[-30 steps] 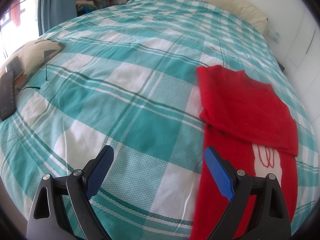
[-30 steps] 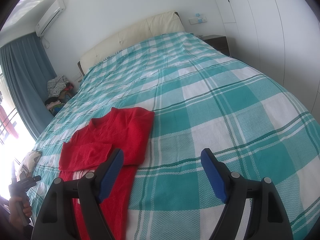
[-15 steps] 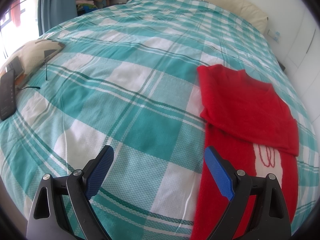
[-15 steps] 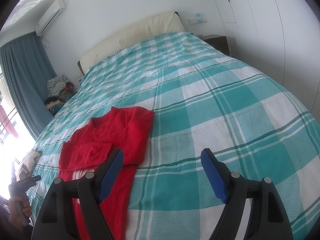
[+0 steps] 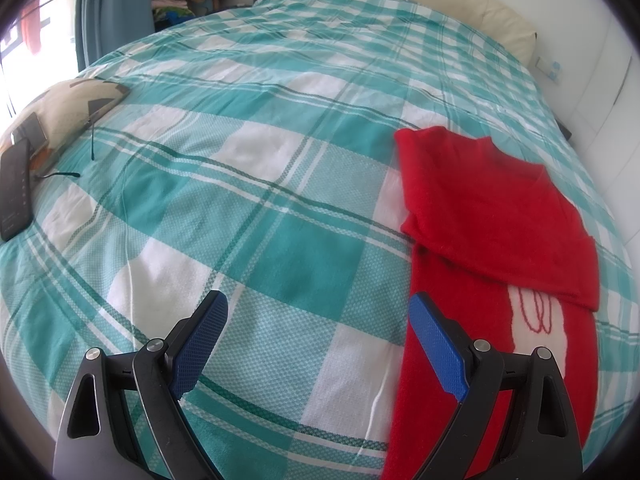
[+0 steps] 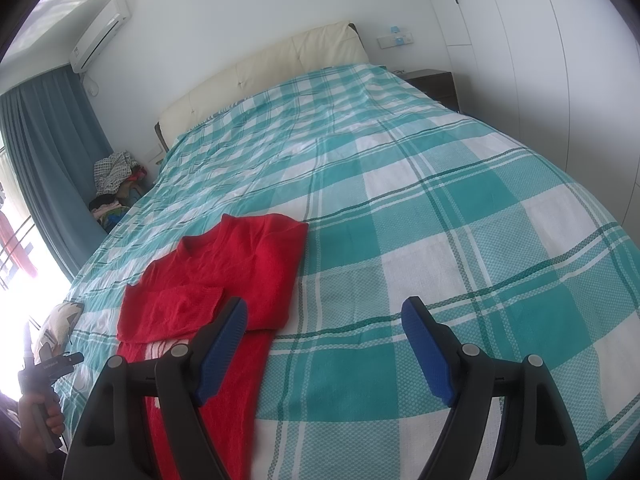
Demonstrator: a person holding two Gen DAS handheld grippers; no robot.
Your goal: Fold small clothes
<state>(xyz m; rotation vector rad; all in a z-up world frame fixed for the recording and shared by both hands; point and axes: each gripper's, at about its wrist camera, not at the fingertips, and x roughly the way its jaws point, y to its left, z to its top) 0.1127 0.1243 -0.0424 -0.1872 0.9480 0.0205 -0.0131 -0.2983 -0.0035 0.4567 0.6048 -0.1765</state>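
A small red sweater [image 5: 492,220] lies flat on the teal and white checked bed cover [image 5: 248,168], sleeves folded in over the chest, a white patch with red stitching showing low on it. In the right wrist view the same sweater [image 6: 224,276] lies at the lower left. My left gripper [image 5: 318,344] hovers open above the cover, its right finger over the sweater's left edge, nothing between its pads. My right gripper [image 6: 324,344] is open too, its left finger above the sweater's right edge, holding nothing.
A patterned cushion [image 5: 60,108] and a black remote [image 5: 16,188] lie at the bed's left edge. A cream headboard [image 6: 264,68] stands at the far end, a pile of clothes [image 6: 114,176] by the blue curtain [image 6: 44,160]. White wardrobe doors [image 6: 560,60] line the right side.
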